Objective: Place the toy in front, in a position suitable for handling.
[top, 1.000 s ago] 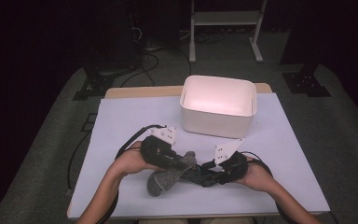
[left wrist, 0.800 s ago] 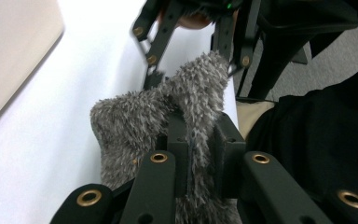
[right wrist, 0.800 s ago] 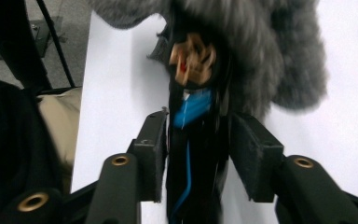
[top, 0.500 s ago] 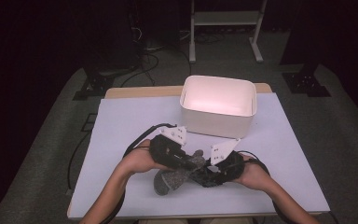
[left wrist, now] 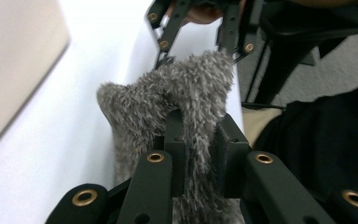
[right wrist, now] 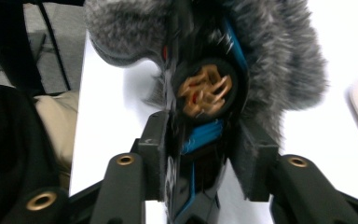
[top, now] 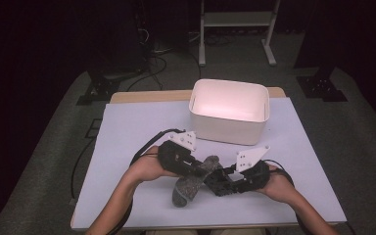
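- Both hands are sitting a little farther from the table's near edge than a second ago, and the sock between them is hanging bunched and more upright instead of stretching flat toward the near edge.
- Left gripper (top: 196, 169) is pinching the fuzzy grey sock (top: 192, 182): in the left gripper view its two black jaws are pressing together on a fold of the pile (left wrist: 193, 140), with the rest of the sock rising ahead of them.
- Right gripper (top: 214, 180) is working at the sock from the other side; its jaws have just been closing a little, and in the right gripper view the grey fuzz (right wrist: 279, 70) is lying over and around them, with the tip of the other gripper between them. Whether its pads are truly biting the cloth, I cannot tell.
- Seen from above, the sock is hanging between the two grippers just above the white table (top: 127, 147), its long axis running from the left gripper down toward the person, the loose end drooping nearest the front edge.
- Left hand is the one carrying the sock; the right is meeting it from the side.
- White tub (top: 229, 111) is standing well beyond the sock, open side up, slightly nearer the right hand.
- Count: one sock, one tub, two grippers.
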Demonstrator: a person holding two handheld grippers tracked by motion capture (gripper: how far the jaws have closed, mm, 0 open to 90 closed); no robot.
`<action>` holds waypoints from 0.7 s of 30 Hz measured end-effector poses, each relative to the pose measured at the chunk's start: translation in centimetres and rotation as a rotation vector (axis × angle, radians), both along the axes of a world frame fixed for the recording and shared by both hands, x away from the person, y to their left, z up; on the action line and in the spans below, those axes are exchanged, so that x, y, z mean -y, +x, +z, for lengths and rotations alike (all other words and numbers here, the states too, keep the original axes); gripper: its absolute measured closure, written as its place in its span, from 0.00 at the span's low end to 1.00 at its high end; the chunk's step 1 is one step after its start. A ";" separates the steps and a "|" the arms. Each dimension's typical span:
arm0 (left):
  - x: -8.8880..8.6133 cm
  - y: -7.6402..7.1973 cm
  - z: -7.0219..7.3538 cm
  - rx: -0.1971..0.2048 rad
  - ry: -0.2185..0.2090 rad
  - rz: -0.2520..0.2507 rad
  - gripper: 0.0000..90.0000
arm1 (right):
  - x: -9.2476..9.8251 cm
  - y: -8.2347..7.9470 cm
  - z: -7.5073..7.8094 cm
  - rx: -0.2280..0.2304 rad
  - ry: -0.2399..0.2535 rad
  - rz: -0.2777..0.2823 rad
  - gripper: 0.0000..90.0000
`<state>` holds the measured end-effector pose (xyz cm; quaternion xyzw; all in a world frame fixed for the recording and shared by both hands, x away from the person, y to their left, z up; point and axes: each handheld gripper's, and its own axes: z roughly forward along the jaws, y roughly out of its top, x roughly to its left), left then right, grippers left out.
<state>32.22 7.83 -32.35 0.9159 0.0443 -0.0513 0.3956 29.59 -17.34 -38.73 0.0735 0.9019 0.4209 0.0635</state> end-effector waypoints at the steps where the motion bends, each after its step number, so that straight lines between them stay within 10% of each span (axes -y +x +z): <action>1: -0.2 0.1 -0.1 0.003 0.001 -0.004 0.87 | 0.2 0.0 -0.1 -0.017 0.008 -0.004 0.66; 14: 1.2 -0.2 0.1 0.005 -0.020 -0.045 0.87 | -0.9 0.0 -0.4 -0.027 -0.078 0.008 0.60; 21: 0.3 -0.1 0.2 0.002 -0.020 -0.027 0.87 | -1.2 0.3 -0.7 -0.036 -0.042 0.011 0.62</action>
